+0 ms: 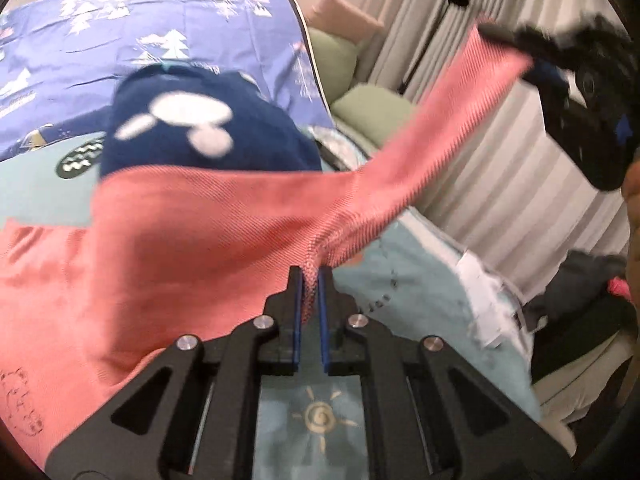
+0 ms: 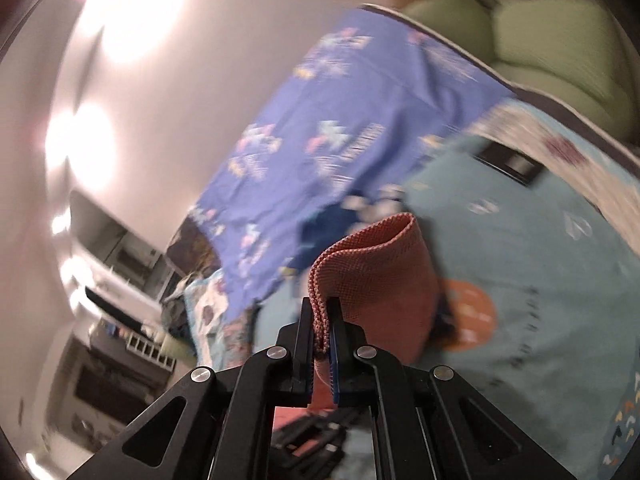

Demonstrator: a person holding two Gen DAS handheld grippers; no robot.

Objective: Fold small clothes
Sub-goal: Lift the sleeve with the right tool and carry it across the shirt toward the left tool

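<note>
Black linkage of my left gripper [image 1: 311, 276] fills the bottom of the left wrist view; jaws pinched tight on a bunched edge of the pink garment [image 1: 192, 232], knit squeezed between the blue pads. From the jaws the pink cloth spreads left and forward as a broad sheet, and one strip runs up and right to my right gripper [image 1: 496, 34], blurred, which grips its far end. Cloth hangs stretched between the two. Beyond the jaws, half covered by the pink sheet, sits a navy garment [image 1: 208, 132] with white blobs printed on it. Under all of it lies the light blue bedspread [image 1: 424, 280]; farther ahead a purple sheet [image 1: 132, 40] with white trees. Right of the jaws: striped curtain [image 1: 500, 168] and green cushions [image 1: 372, 112].

Right wrist view, heavy blur. My right gripper [image 2: 321, 322] jaws closed on a folded edge of the pink garment [image 2: 380, 272], layers visible between the pads; the rest loops up ahead of the jaws and drops right. Bedspread [image 2: 540, 264] lies ahead and right, purple sheet [image 2: 340, 120] ahead, white wall to the left.
</note>
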